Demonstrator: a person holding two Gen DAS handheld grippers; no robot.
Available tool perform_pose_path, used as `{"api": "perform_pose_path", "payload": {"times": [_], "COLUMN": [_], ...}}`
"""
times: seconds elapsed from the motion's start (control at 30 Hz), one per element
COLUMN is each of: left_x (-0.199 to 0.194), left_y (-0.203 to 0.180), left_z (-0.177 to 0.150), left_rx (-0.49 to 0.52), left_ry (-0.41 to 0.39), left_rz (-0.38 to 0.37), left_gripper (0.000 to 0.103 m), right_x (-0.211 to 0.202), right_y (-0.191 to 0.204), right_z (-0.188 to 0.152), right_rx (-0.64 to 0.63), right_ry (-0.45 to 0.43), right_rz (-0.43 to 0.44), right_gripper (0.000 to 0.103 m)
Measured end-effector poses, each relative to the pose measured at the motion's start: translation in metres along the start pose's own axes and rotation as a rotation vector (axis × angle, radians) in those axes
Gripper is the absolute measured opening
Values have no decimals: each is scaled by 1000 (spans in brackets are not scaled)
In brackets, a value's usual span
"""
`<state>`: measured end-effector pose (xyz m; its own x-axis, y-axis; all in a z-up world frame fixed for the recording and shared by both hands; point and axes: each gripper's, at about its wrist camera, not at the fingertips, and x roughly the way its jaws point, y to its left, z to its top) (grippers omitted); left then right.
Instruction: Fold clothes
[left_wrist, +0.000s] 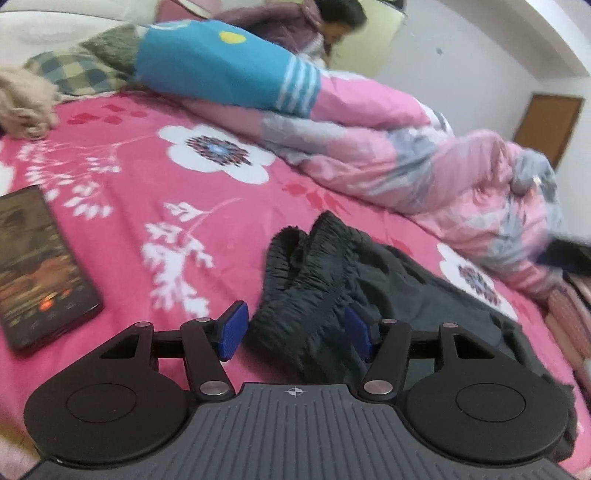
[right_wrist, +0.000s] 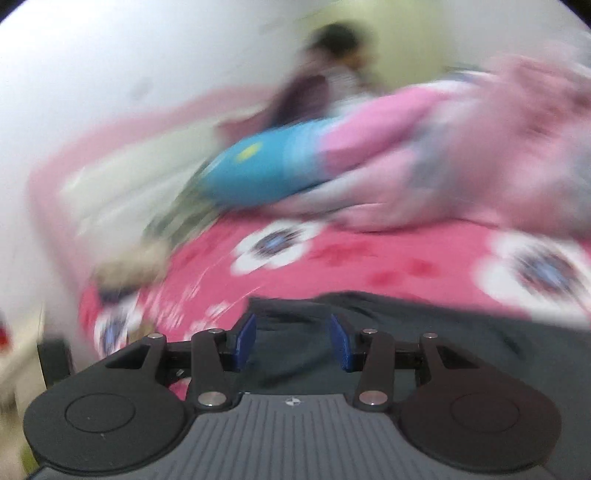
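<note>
- A dark charcoal garment with a gathered elastic waistband (left_wrist: 317, 280) is seen crumpled on the bright pink floral bedsheet (left_wrist: 147, 184), at the near side of the bed, with a pink and grey rumpled quilt (left_wrist: 406, 147) heaped behind it
- The left gripper (left_wrist: 295, 332) is held released, its blue pads apart either side of the ruched waistband; no pinch on the cloth is seen
- The right gripper (right_wrist: 293, 341) is likewise seen parted above a flat stretch of the same dark cloth (right_wrist: 406, 332); the view is heavily smeared, and nothing is gripped
- The fabric is judged soft, light and limp, so sagging and bunching are to be expected when it is lifted
- The thick elastic band is judged the firmest hold; its two ends are best taken, one by each gripper, so the garment can be spread flat
- A dark flat rectangular box (left_wrist: 37, 266) is left lying well apart on the sheet
</note>
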<state>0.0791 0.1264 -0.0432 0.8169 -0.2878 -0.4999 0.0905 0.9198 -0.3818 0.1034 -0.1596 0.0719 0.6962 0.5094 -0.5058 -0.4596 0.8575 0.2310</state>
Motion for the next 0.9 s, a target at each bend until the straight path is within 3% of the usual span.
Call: {"api": "perform_pose_path", "payload": {"times": [0.1, 0.2, 0.43, 0.5, 0.57, 0.6, 0.7, 0.9], "left_x": [5, 6, 5, 5, 6, 6, 6, 1], "left_y": [0, 1, 5, 4, 5, 5, 7, 17], "left_z": [-4, -9, -16, -16, -16, -16, -15, -11], "left_rx": [27, 56, 111, 126, 130, 129, 122, 71], "left_ry": [2, 3, 9, 9, 9, 11, 13, 13], "left_rz": [-13, -20, -29, -31, -34, -37, -44, -81], "left_gripper": [57, 57, 56, 55, 54, 54, 53, 52], "right_x": [60, 105, 193, 207, 213, 210, 191, 149], "right_y": [15, 22, 15, 12, 10, 11, 14, 24], "right_z": [28, 40, 42, 40, 39, 40, 40, 53], "right_rx": [-175, -334, -484, -469, -445, -445, -456, -421], "right_ry": [117, 160, 353, 414, 449, 448, 406, 348], "right_rz": [87, 108, 239, 279, 329, 355, 425, 701], "right_gripper": [51, 67, 70, 61, 42, 29, 7, 7]}}
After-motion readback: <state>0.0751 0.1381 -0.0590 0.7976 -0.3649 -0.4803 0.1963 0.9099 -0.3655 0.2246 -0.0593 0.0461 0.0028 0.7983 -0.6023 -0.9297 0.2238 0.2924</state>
